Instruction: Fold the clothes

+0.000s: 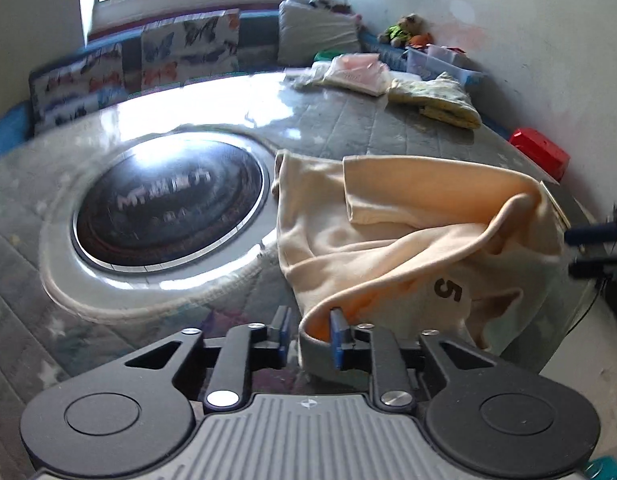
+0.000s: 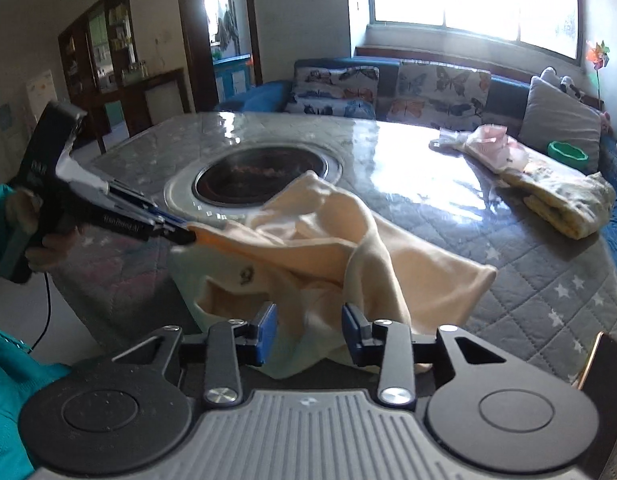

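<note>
A cream garment (image 1: 408, 240) with a dark "5" print lies crumpled on the near edge of the table; it also shows in the right wrist view (image 2: 328, 248). My left gripper (image 1: 310, 330) is open, with the garment's hem edge lying between its fingers; in the right wrist view (image 2: 176, 228) it appears at the left, touching the garment's raised corner. My right gripper (image 2: 308, 330) is open with a fold of the garment between its fingers. It shows at the far right of the left wrist view (image 1: 596, 250).
The round table (image 1: 348, 120) has a quilted grey cover and a dark round cooktop inset (image 1: 168, 208). Folded clothes, yellow (image 1: 440, 100) and pink (image 1: 356, 72), lie at its far side. A red box (image 1: 540, 152) sits at the right. A sofa with butterfly cushions (image 2: 428, 88) stands behind.
</note>
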A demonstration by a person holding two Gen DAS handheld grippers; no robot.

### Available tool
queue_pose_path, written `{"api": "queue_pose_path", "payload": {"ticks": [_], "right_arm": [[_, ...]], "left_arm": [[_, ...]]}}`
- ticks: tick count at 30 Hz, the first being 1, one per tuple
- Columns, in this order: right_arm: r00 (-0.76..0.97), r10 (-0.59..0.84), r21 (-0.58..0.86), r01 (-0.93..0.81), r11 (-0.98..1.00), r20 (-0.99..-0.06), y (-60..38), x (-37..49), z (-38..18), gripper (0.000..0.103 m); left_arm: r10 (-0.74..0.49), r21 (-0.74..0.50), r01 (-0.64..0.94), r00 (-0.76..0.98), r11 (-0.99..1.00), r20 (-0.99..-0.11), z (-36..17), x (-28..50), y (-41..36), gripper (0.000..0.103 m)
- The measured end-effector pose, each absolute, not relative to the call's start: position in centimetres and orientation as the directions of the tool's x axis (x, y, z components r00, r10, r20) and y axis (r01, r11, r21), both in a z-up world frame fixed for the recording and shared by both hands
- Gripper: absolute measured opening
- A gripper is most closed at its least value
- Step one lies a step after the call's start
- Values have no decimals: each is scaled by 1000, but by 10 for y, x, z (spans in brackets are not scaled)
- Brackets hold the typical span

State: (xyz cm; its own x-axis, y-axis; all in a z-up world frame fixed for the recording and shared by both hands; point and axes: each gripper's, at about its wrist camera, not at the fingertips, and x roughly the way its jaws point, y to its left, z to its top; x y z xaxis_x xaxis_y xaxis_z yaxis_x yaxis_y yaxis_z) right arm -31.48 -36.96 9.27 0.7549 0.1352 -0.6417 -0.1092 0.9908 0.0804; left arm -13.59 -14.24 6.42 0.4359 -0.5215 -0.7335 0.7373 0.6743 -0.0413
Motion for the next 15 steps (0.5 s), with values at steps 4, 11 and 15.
{"api": "queue_pose_path", "payload": {"ticks": [4,11,15], "right_arm": [[778,117,77,-88,993,-617,-373,-312,103,41],[802,68,44,-51,998,-594,-382,-291,112,41],[798,42,19,-38,999,-601,-386,-274,114,41]], "left_arm": [[-588,-10,794,441,607,-678,78,-153,-153,43],[-691,43,915,334,401,-642,77,-179,-217,45],[-688,67,932,309,355,-657,63,-181,-242,39]]}}
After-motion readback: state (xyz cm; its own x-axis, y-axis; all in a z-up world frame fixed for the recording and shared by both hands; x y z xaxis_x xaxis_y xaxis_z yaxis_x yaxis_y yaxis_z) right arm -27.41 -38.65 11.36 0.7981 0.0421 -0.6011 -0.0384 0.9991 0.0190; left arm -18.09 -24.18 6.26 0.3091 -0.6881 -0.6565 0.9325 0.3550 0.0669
